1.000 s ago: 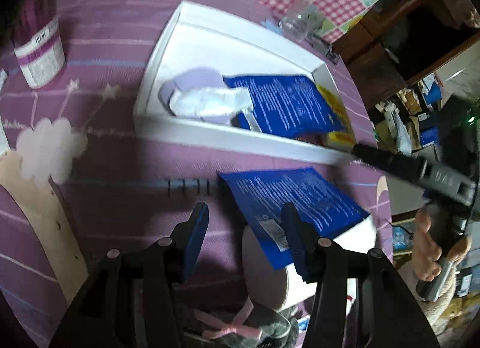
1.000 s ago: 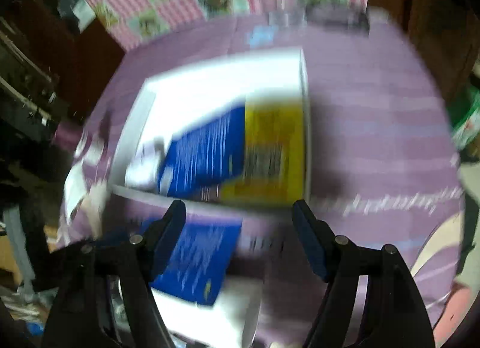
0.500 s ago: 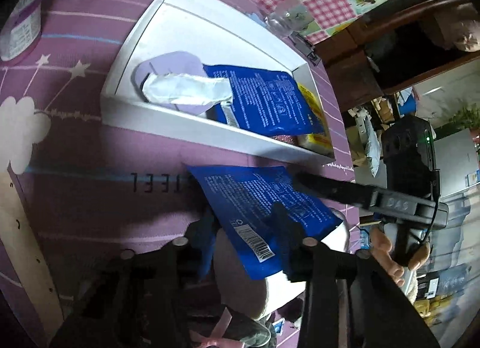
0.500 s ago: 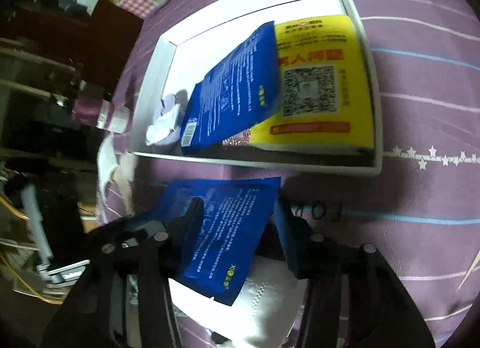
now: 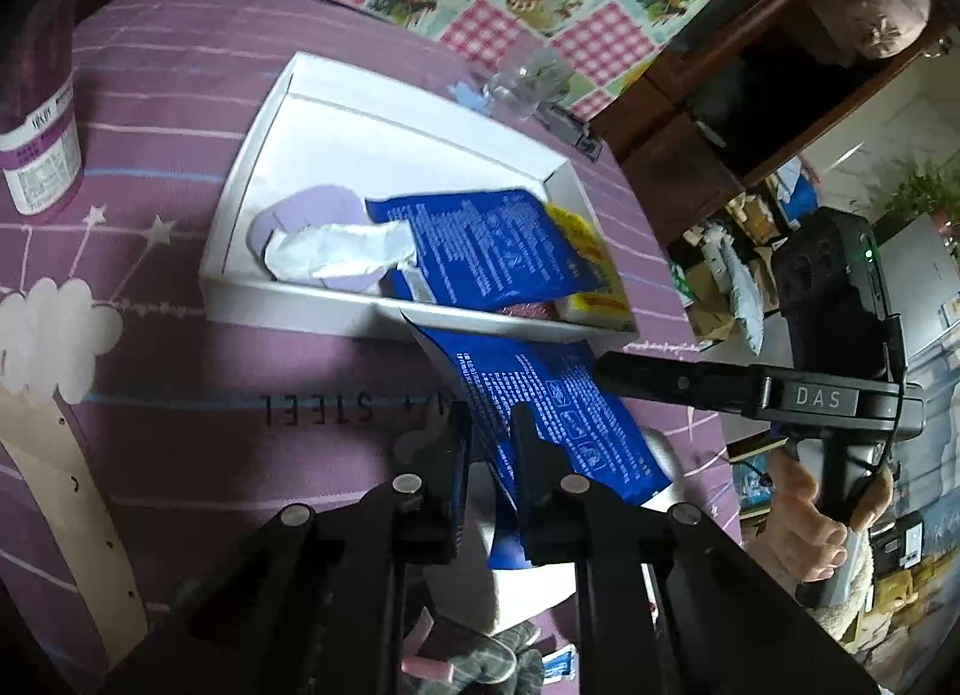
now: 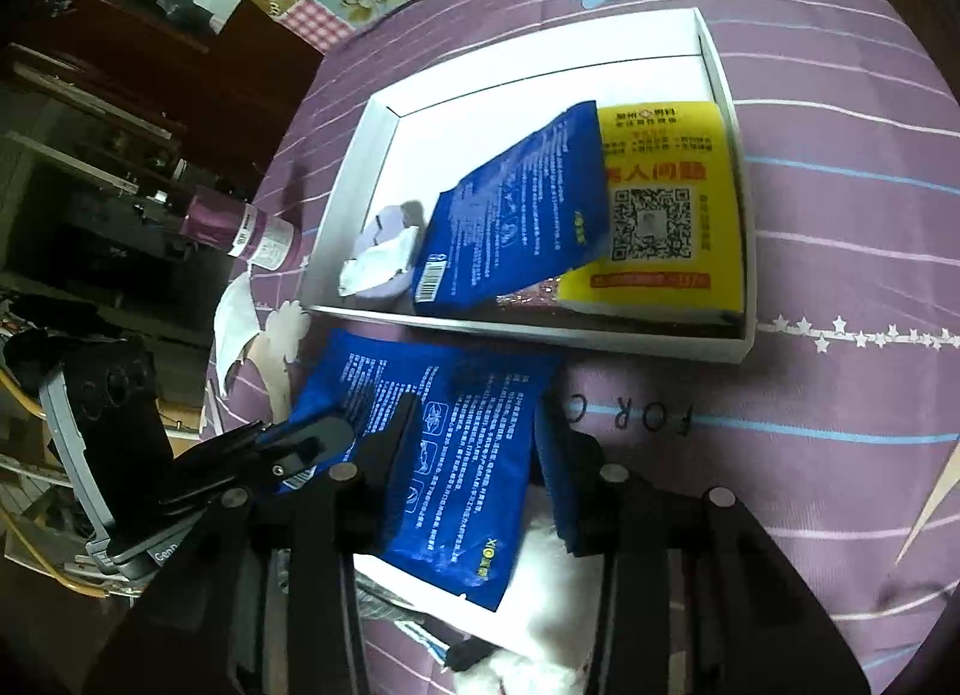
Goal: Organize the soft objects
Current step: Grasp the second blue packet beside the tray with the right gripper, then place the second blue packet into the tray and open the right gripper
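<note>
A blue pouch (image 5: 540, 395) is gripped at two edges just outside the white tray (image 5: 252, 251), its far end raised against the near wall. The left gripper (image 5: 489, 443), whose jaws have just been closing, is seen pinched on the pouch's near corner; the right gripper (image 6: 474, 431), also just narrowed, is clamped across the pouch's width. Three items are already stowed in the tray: a second blue pouch (image 6: 516, 209), a yellow pack (image 6: 660, 203) and a lilac pad (image 6: 384, 251) under a white wrapper. A white soft item (image 6: 558, 593) is left on the purple cloth (image 6: 840, 425) beneath the held pouch. The job appears past halfway.
</note>
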The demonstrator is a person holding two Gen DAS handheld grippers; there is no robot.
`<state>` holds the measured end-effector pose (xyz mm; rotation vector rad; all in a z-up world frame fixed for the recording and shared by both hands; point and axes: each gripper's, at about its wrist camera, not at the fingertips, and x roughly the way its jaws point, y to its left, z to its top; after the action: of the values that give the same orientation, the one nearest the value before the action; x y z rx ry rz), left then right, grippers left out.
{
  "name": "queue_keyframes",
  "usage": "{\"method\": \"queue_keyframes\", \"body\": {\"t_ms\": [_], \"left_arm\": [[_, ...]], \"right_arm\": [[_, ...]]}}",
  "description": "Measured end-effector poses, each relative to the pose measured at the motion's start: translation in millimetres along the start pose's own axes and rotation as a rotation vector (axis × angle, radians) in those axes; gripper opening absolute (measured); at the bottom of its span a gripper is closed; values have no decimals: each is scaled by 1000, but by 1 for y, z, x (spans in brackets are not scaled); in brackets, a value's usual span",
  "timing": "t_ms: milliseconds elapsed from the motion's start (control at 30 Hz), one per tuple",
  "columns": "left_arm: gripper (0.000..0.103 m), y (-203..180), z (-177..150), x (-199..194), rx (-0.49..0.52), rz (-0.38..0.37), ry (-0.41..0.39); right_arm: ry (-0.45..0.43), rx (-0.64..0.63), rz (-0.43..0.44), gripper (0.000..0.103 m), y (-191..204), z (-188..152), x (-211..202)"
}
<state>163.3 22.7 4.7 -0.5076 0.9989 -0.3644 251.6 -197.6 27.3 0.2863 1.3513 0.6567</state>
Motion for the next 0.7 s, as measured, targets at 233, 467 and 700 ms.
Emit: {"method": "queue_keyframes", "body": {"t_ms": [233,467,700], "left_arm": [[11,-4,4,-19,6,-34,-106],[10,-13,22,-18,1,16,-109],[7,-12,56,-6,-25,38,-163]], "right_arm": [[-4,-5,27,40,9,2,-4],[-21,29,69,40,8,19,-11],[-77,114,143,40,0,53,-11]]}}
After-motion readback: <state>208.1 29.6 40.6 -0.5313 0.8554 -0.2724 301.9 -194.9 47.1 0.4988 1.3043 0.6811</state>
